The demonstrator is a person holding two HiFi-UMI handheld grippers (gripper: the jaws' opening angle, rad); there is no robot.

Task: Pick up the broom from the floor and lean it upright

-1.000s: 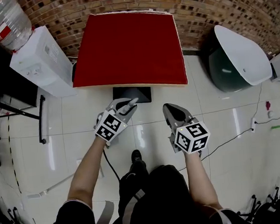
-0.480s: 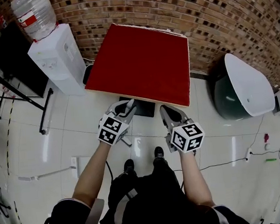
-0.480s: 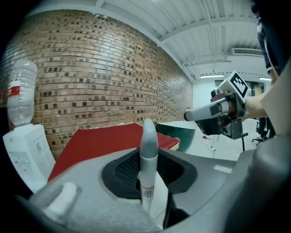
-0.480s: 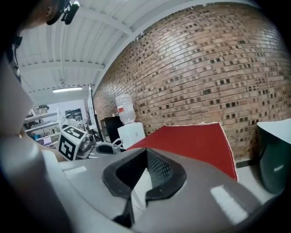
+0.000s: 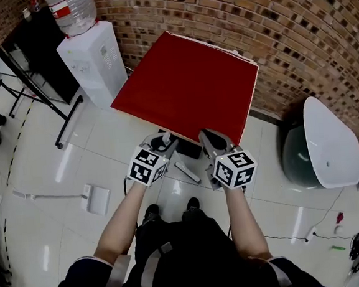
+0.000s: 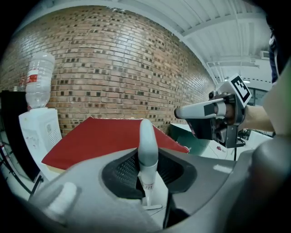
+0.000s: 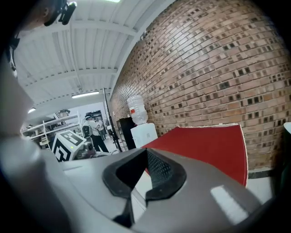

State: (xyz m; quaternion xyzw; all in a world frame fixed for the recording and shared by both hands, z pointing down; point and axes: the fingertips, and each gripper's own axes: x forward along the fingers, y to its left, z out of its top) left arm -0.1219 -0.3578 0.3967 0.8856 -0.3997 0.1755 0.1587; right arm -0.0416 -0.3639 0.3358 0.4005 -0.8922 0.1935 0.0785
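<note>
We hold the left gripper (image 5: 161,145) closed on the broom (image 6: 148,145). Its white handle stands upright between the two pads, and the rounded top comes out above the jaws. In the left gripper view the handle gets thin downwards and ends in a small pale bar low over the floor (image 5: 56,157). We cannot tell if this end touches the floor.

The right gripper (image 5: 208,138) is just to the right of the left one and apart from the broom. Its jaw tips meet and nothing is between them.

Both grippers point to the red table (image 5: 187,83), which stands on the far side near the brick wall (image 5: 262,20). Left of the table is a water dispenser (image 5: 91,57). On the floor at the near left lies a white long-handled tool (image 5: 99,200), and its stick goes to the left.
</note>
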